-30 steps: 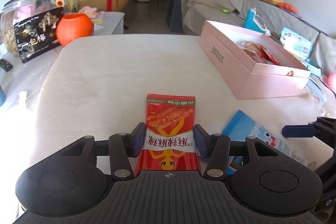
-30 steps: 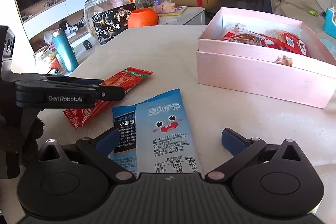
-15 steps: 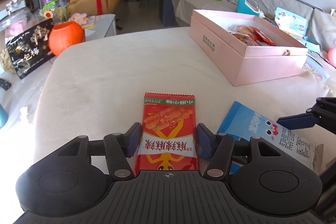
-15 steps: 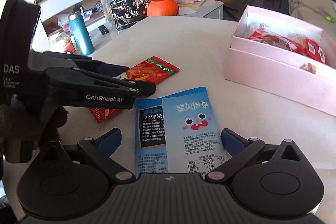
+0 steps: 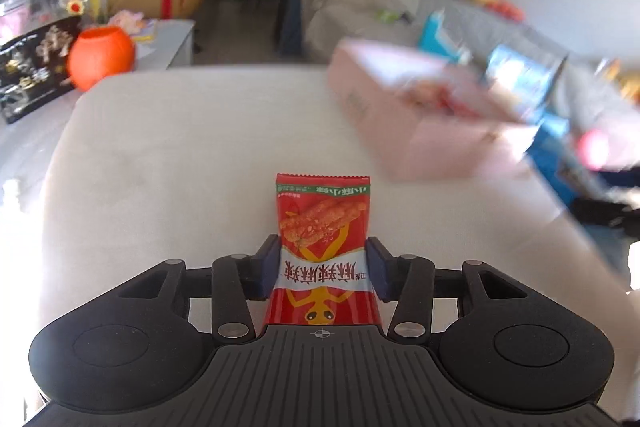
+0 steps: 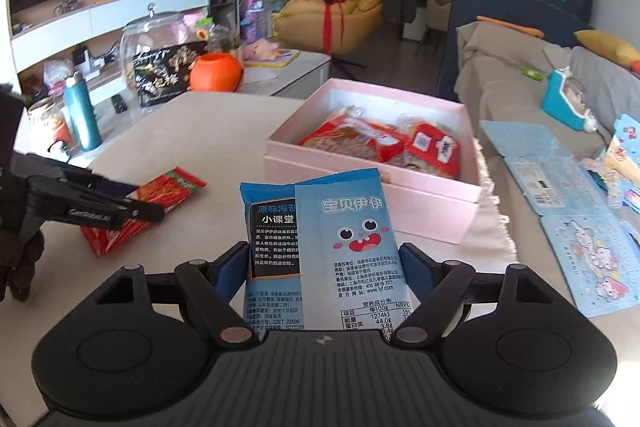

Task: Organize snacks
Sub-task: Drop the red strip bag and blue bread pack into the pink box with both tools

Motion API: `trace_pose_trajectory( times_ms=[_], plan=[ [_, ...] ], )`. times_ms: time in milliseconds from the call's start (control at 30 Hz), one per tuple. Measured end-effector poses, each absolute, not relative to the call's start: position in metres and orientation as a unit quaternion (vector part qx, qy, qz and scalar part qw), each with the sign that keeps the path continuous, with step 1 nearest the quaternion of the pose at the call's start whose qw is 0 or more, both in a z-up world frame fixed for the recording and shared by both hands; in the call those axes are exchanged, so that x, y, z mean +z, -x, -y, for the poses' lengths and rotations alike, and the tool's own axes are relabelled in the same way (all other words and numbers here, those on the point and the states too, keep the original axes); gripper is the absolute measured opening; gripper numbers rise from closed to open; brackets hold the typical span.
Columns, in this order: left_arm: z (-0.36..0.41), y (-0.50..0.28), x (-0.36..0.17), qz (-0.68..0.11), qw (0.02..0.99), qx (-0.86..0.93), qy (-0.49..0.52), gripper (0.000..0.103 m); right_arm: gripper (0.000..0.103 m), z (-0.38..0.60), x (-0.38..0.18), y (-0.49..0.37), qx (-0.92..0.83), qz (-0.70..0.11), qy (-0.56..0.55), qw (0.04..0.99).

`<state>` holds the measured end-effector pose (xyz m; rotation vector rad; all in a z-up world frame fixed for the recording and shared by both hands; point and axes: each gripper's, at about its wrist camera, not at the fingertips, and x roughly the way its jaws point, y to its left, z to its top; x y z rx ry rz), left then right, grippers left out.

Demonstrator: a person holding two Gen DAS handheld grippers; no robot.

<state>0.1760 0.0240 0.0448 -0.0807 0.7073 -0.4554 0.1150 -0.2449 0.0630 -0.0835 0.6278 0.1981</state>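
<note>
- Snacks are split between the two grippers and an open pink rectangular cardboard box (image 6: 372, 203), which stands toward the far right side of the cream-covered table (image 6: 208, 131).
- Left gripper (image 5: 322, 267): its jaws are closing, and a red foil snack packet with an orange stick picture (image 5: 324, 243) stands between the blue pads, both pads against the packet's side edges. The packet's serrated top edge points away from the camera, over the middle of the table.
- From the right wrist view, the same red packet (image 6: 160, 195) sticks out past the left gripper's black fingers (image 6: 120, 211) near the table's left side; whether it is clear of the cloth I cannot tell.
- Right gripper (image 6: 324, 267): jaws closing, half-wide, with a light-blue plastic snack packet printed with a cartoon face (image 6: 352, 251) between the pads. Both pads sit right at the packet's edges; I cannot tell whether they press.
- The blue packet's far end reaches up in front of the near wall of the pink box.
- Inside the box lie several red and orange wrapped snacks (image 6: 384, 143).
- An orange round pumpkin-shaped pot (image 6: 216, 71) stands just beyond the table's far left corner.
</note>
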Motion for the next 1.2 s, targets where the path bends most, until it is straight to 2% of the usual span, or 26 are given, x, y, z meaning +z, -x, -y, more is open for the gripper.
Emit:
trace_pose_trajectory(
  times_ms=[233, 300, 333, 433, 467, 500, 800, 900, 933, 967, 1000, 1133, 1200],
  plan=[
    [0.025, -0.182, 0.152, -0.210, 0.935, -0.285, 0.022, 0.053, 0.081, 0.280, 0.095, -0.104, 0.055, -0.253, 0.013, 0.966],
    [0.051, -0.204, 0.168, -0.185, 0.935, -0.301, 0.028, 0.061, 0.081, 0.281, 0.097, -0.103, 0.054, -0.247, 0.009, 0.968],
    [0.062, -0.216, 0.170, -0.175, 0.934, -0.311, 0.024, 0.062, 0.081, 0.281, 0.096, -0.103, 0.056, -0.248, 0.007, 0.967],
    [0.093, -0.250, 0.155, -0.198, 0.929, -0.311, 0.002, 0.062, 0.081, 0.279, 0.092, -0.107, 0.060, -0.254, 0.005, 0.965],
    [0.097, -0.252, 0.148, -0.203, 0.936, -0.289, 0.002, 0.057, 0.081, 0.278, 0.092, -0.107, 0.056, -0.254, 0.008, 0.965],
    [0.097, -0.250, 0.142, -0.197, 0.941, -0.273, 0.010, 0.056, 0.081, 0.278, 0.092, -0.106, 0.053, -0.252, 0.011, 0.966],
    [0.093, -0.180, 0.084, -0.214, 0.957, -0.196, -0.009, 0.056, 0.080, 0.286, 0.085, -0.126, 0.040, -0.270, -0.014, 0.962],
    [0.080, -0.158, 0.058, -0.235, 0.953, -0.188, 0.002, 0.057, 0.071, 0.283, 0.081, -0.135, 0.045, -0.280, -0.023, 0.959],
    [0.076, -0.154, 0.051, -0.241, 0.953, -0.186, 0.002, 0.057, 0.065, 0.282, 0.081, -0.141, 0.043, -0.285, -0.023, 0.957],
    [0.072, -0.152, 0.047, -0.244, 0.952, -0.186, 0.001, 0.057, 0.051, 0.280, 0.082, -0.148, 0.039, -0.291, -0.020, 0.956],
    [0.070, -0.151, 0.044, -0.246, 0.952, -0.185, 0.002, 0.057, 0.048, 0.279, 0.082, -0.157, 0.040, -0.300, -0.018, 0.953],
    [0.052, -0.156, 0.040, -0.250, 0.952, -0.177, 0.025, 0.056, 0.050, 0.272, 0.083, -0.173, 0.047, -0.317, -0.001, 0.947],
    [0.046, -0.160, 0.036, -0.257, 0.950, -0.171, 0.037, 0.056, 0.070, 0.269, 0.079, -0.171, 0.050, -0.322, 0.017, 0.945]
  ],
)
